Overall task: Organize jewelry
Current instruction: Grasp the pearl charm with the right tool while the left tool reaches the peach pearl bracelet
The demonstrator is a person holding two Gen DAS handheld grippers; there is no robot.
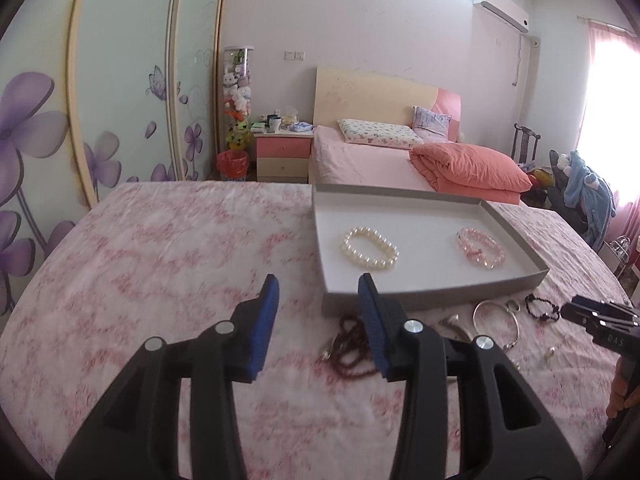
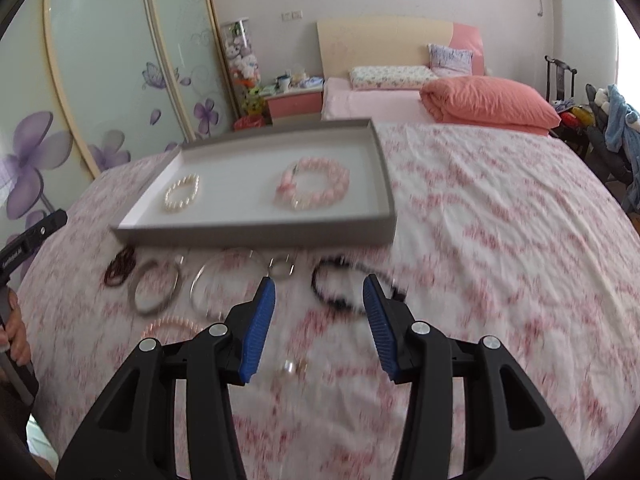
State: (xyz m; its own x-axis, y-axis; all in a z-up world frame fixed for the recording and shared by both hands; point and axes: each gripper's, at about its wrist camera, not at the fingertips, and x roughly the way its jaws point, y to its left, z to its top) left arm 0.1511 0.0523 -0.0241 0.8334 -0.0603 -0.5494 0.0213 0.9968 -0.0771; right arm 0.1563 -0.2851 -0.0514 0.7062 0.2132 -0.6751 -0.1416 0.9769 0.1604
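Observation:
A grey shallow tray [image 1: 436, 296] [image 2: 256, 234] lies on the pink floral bedspread. In it are a white pearl bracelet [image 1: 370, 248] [image 2: 182, 193] and a pink bead bracelet [image 1: 480, 248] [image 2: 314, 184]. Loose pieces lie in front of the tray: a dark red bead string [image 1: 352, 346] [image 2: 120, 266], a grey bangle [image 2: 154, 288], a thin silver bangle [image 1: 496, 318] [image 2: 228, 280], a small ring [image 2: 282, 268], a black bead bracelet [image 1: 542, 307] [image 2: 344, 286], a pink bead string [image 2: 172, 325] and a pearl piece [image 2: 290, 367]. My left gripper [image 1: 319, 284] is open and empty. My right gripper [image 2: 319, 284] is open and empty above the black bracelet.
The bedspread [image 2: 500, 240] stretches wide to the right of the tray. Behind are a second bed with an orange quilt [image 1: 468, 168], a nightstand [image 1: 284, 152] and a flowered wardrobe [image 1: 100, 120]. The right gripper also shows in the left wrist view [image 1: 592, 314].

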